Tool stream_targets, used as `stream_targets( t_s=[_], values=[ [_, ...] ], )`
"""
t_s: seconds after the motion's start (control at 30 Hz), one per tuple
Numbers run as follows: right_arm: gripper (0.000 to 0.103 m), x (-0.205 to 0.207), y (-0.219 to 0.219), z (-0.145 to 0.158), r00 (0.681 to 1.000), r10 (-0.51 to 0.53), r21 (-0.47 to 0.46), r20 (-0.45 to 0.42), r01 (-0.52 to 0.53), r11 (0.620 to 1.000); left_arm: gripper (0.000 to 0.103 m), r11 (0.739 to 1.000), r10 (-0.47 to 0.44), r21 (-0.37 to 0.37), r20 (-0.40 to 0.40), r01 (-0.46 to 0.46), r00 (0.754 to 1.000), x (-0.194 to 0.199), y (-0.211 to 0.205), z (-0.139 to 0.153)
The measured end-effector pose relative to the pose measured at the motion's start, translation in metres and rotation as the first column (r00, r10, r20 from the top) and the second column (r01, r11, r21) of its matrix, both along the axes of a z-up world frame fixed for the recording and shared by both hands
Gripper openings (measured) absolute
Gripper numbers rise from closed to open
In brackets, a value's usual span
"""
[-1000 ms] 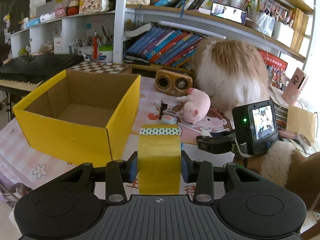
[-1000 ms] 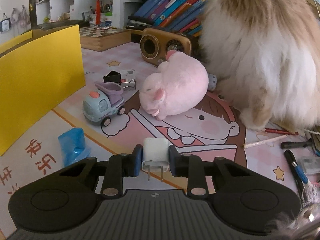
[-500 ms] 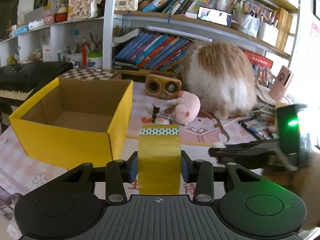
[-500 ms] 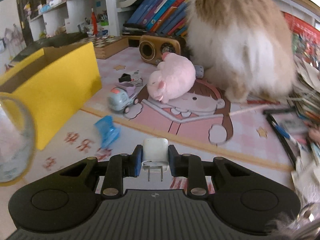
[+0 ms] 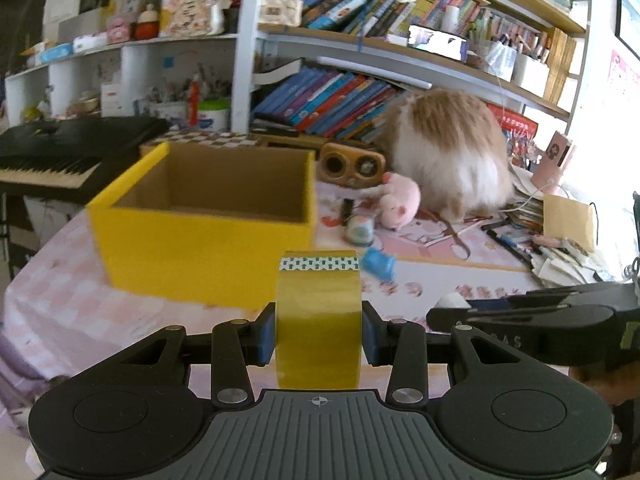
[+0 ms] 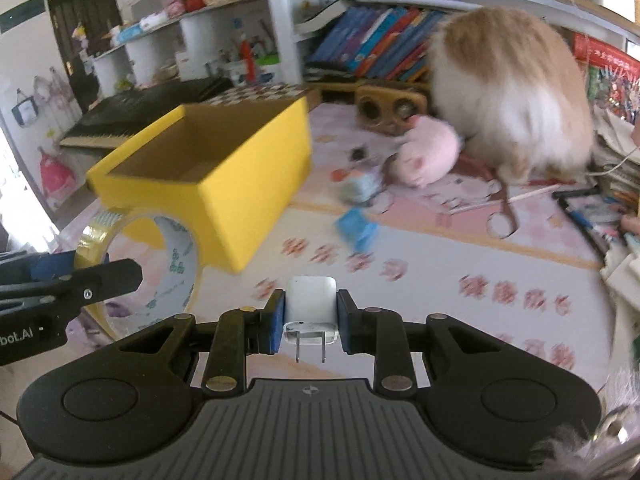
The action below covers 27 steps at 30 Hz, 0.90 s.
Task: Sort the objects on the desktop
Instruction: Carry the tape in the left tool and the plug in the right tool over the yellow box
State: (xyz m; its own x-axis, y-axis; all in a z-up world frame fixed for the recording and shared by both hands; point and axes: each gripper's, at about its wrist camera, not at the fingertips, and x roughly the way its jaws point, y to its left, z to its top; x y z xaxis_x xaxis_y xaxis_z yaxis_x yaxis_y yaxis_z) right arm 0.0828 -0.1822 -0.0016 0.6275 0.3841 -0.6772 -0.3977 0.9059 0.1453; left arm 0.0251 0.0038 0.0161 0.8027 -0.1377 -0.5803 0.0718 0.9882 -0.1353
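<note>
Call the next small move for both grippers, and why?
Probably carry both loads forward over the yellow box, then release. The left gripper is shut on the tape roll, the right gripper on the white plug, and the open, seemingly empty box sits just ahead, short of both.

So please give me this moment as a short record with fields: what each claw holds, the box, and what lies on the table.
left claw: shut on roll of yellow tape
right claw: shut on white plug charger, prongs toward the camera
yellow box: open top, nothing seen inside
on the mat: pink plush toy, small toy truck, blue packet
behind the toys: a fluffy cat by the bookshelf
</note>
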Motion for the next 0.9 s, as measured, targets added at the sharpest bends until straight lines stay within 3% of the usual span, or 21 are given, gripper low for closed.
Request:
stream_targets(
  t_s=[0.4,0.9],
  values=[
    [0.025,-0.076,0.083,-0.012,1.0,0.005,-0.04,-0.022,-0.006,0.999,0.04,0.999,-0.033,-0.012,-0.031,0.033,0.999,-0.052,0.077,-0.01],
    [0.025,-0.096,0.127,-0.008,1.0,0.001,-0.051,-0.005,-0.001,0.999,0.04,0.999,-0.025,-0.02,-0.007,0.025,1.0,-0.071,0.12,-0.008]
  ],
)
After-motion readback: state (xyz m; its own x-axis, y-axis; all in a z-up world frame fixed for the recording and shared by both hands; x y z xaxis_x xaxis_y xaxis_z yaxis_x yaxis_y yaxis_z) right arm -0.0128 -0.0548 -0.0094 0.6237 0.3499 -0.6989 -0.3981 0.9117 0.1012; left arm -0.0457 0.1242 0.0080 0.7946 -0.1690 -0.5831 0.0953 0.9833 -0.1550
